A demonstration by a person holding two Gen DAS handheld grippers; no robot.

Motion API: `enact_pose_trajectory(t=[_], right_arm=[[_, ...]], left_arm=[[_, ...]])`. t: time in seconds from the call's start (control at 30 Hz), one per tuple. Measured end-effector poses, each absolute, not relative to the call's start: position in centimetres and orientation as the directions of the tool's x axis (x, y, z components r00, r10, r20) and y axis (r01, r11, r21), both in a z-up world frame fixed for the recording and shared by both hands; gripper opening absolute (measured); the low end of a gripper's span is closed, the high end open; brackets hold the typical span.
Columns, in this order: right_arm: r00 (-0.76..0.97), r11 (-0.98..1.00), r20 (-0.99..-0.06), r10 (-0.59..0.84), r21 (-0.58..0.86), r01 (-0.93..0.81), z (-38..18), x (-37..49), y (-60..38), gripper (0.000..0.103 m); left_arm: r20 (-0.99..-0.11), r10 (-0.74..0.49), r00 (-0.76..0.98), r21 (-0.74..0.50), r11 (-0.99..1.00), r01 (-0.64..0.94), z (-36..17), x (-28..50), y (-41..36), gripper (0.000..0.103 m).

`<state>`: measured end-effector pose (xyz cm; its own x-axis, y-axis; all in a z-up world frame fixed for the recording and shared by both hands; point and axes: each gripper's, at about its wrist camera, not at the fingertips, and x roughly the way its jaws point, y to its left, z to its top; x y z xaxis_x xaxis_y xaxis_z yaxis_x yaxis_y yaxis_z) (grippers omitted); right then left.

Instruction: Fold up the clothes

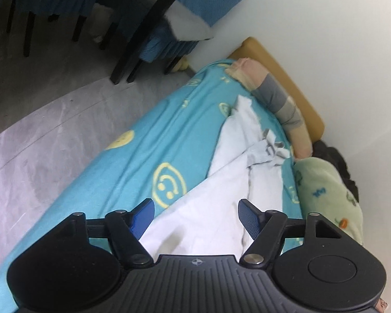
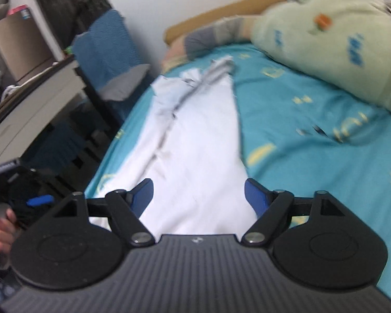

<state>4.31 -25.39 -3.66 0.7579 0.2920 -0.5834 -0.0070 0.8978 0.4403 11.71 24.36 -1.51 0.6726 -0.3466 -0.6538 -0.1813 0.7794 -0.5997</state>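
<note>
A white garment (image 1: 229, 182) lies stretched lengthwise on a bed with a turquoise smiley-print sheet (image 1: 148, 140). Its far end is bunched, with grey trim (image 1: 273, 148). My left gripper (image 1: 195, 208) is open, its blue pads wide apart just above the garment's near end. In the right wrist view the same white garment (image 2: 195, 135) runs away from me, and my right gripper (image 2: 199, 190) is open over its near end. The left gripper (image 2: 26, 195), held in a hand, shows at the left edge there.
A pale green printed pillow (image 2: 333, 49) lies on the bed at the right. A striped bolster (image 1: 276, 99) and a tan headboard (image 1: 281, 78) line the far end by the white wall. Blue-covered chairs (image 1: 164, 39), a dark table and a grey floor (image 1: 39, 135) are left of the bed.
</note>
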Motion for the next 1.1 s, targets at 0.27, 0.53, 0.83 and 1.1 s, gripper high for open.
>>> enact_pose_trajectory(t=[0.27,0.53,0.83,1.1], right_arm=[[0.767,0.872,-0.562,0.311,0.490,0.005,-3.8,3.3,-25.6,0.079],[0.748,0.853,-0.591,0.302,0.518,0.066,-4.7,4.7,-25.1,0.079],[0.740,0.817,-0.611,0.280,0.556,0.150,-5.7,4.4,-26.6,0.079],[0.775,0.780,-0.572,0.268,0.601,0.173,-5.2,4.5,-28.8,0.079]], left_arm=[[-0.785,-0.437,0.439,-0.523,0.848,-0.092,-5.1,13.7,25.8,0.066],[-0.875,-0.422,0.238,-0.422,0.905,0.052,-9.8,14.3,24.7,0.028],[-0.883,-0.308,0.354,-0.130,0.886,0.445,-3.0,11.0,18.4,0.002],[-0.800,-0.414,0.434,-0.079,0.790,0.608,3.6,5.7,8.8,0.002]])
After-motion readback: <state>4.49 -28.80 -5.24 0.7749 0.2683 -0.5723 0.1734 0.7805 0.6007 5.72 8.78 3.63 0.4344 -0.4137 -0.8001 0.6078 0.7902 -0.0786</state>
